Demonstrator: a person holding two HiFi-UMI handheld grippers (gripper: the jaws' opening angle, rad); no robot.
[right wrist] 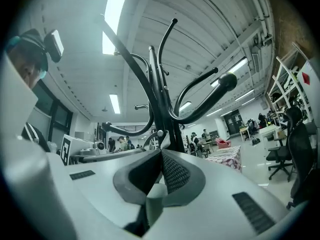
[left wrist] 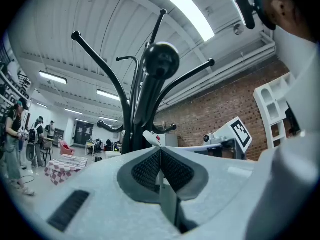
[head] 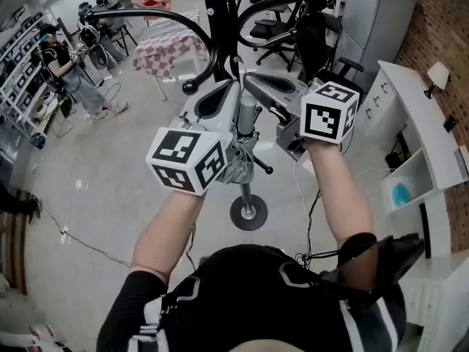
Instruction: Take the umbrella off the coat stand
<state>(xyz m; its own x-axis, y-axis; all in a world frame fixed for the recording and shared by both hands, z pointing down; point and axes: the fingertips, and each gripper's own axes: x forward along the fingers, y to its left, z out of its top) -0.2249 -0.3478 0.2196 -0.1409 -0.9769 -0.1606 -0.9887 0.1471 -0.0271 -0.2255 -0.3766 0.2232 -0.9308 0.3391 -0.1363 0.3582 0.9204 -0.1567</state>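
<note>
Left gripper (head: 224, 94): raised just left of the coat stand (head: 220, 20) pole. Its jaws are seen pressed together, tips meeting, with nothing pinched.
Right gripper (head: 253, 81): raised just right of the pole. Its jaws are likewise closed tip to tip, and nothing is held.
Umbrella (head: 238, 160): grey and folded, hung close against the pole, right there between the two grippers. Its handle (head: 248, 112) is pointed upward, just beside their tips.
Hanging point: hidden behind the grippers, so which hook carries the umbrella cannot be told.
Hooks (left wrist: 160, 60): black, curved and ball-tipped, spread out overhead.
Base (head: 249, 213): a round disc, seen on the pale floor (head: 110, 160).
Background: a checked tablecloth (head: 165, 46) is seen far left and white shelving (head: 410, 116) at the right.
</note>
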